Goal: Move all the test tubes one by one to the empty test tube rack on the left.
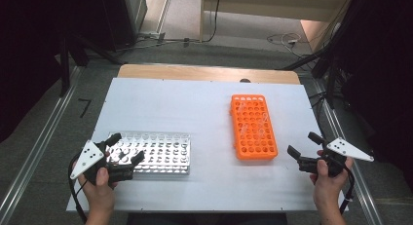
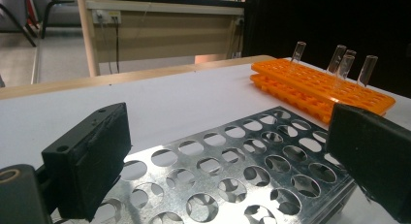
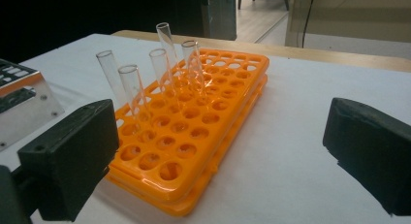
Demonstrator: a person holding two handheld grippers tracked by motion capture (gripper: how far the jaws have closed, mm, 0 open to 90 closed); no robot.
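An orange tube rack [image 1: 253,127] lies right of centre on the white table [image 1: 185,101]. Several clear glass tubes [image 3: 160,69] stand upright in the orange rack [image 3: 213,105], towards its far end. A shiny metal rack [image 1: 163,154] with round holes sits at the front left, with no tubes visible in it. My left gripper [image 1: 125,148] hovers open over the metal rack's left end, its jaws wide apart above the holes [image 2: 194,158] with nothing between them. My right gripper [image 1: 304,143] is open just right of the orange rack's near end, apart from it.
A wooden strip [image 1: 209,73] borders the table's far edge. Metal floor rails [image 1: 36,152] run along both sides, and cables [image 1: 285,39] lie on the floor behind. Dark equipment stands at the back left and right. Bare white table spreads between the two racks.
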